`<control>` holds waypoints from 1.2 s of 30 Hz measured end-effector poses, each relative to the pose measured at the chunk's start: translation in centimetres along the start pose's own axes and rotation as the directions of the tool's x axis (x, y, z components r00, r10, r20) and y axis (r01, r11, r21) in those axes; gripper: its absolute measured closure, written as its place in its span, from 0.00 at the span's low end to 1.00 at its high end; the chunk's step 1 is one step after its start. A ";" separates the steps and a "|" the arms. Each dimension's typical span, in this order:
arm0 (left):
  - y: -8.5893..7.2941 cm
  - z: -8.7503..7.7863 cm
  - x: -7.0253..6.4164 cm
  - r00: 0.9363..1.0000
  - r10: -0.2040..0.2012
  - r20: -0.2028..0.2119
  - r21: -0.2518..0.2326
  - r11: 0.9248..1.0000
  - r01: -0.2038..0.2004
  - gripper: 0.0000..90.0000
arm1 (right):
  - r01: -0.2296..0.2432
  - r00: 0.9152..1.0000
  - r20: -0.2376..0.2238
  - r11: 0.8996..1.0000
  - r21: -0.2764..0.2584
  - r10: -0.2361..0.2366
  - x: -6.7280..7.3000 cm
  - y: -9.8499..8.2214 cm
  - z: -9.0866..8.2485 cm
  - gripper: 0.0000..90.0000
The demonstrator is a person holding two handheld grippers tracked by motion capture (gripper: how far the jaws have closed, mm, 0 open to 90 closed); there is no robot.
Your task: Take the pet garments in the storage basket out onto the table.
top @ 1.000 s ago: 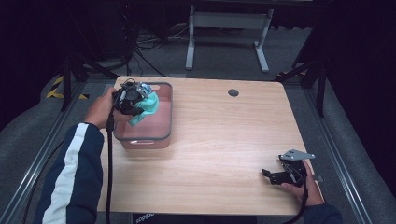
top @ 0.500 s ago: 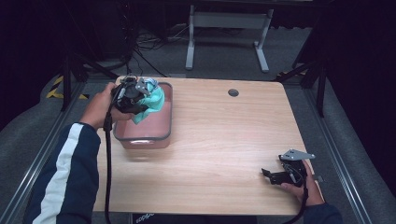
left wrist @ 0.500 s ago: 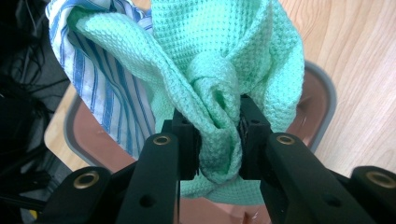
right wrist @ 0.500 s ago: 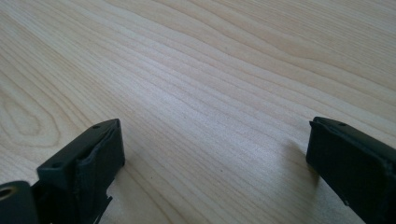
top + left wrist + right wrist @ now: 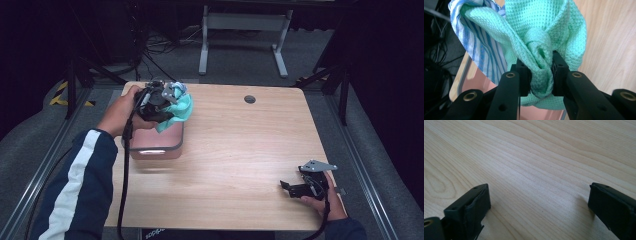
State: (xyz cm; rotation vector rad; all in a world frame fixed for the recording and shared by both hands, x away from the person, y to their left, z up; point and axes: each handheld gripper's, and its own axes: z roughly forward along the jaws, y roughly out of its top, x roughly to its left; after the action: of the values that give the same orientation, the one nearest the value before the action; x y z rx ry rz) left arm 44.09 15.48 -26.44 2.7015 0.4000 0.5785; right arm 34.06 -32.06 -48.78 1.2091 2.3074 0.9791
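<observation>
The left gripper [image 5: 541, 72], fingers clamped on a bunched mint-green waffle cloth [image 5: 544, 37] with a blue-striped cloth [image 5: 477, 47], has lifted them farther above the pink bin [image 5: 156, 142], suggesting removal; the right gripper [image 5: 300, 187] rests wide-fingered on the surface [image 5: 240, 160], near right.

Left gripper [image 5: 167, 102], raised at the far left, jaws clamped on something; right gripper [image 5: 290, 187] low at near right, jaws spread wide
</observation>
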 end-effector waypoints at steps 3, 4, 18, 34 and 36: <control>1.7 0.5 -1.0 0.999 0.038 0.026 -0.025 0.999 -0.037 0.82 | 0.000 1.000 0.000 1.000 0.000 0.000 0.0 0.0 0.0 0.05; 2.1 0.7 -1.3 0.998 0.051 0.031 -0.024 0.998 -0.050 0.82 | 0.000 1.000 0.000 1.000 0.000 0.000 0.0 0.0 0.0 0.05; 6.4 4.5 -3.3 0.987 0.124 0.099 -0.028 0.992 -0.122 0.82 | 0.000 1.000 0.000 1.000 0.000 0.000 0.0 0.0 0.0 0.05; 8.7 8.2 -5.2 0.973 0.141 0.185 -0.018 0.990 -0.140 0.82 | 0.000 1.000 0.000 1.000 0.000 0.000 0.0 0.0 0.0 0.05; 9.0 8.7 -5.6 0.970 0.145 0.194 -0.013 0.989 -0.145 0.82 | 0.000 1.000 0.000 1.000 0.000 0.000 0.0 0.0 0.0 0.05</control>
State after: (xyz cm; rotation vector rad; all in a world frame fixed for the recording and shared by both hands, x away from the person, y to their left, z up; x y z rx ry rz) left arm 44.81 3.10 -32.30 2.7719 0.1525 0.3471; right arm 34.06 -32.06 -48.78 1.2087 2.3079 0.9792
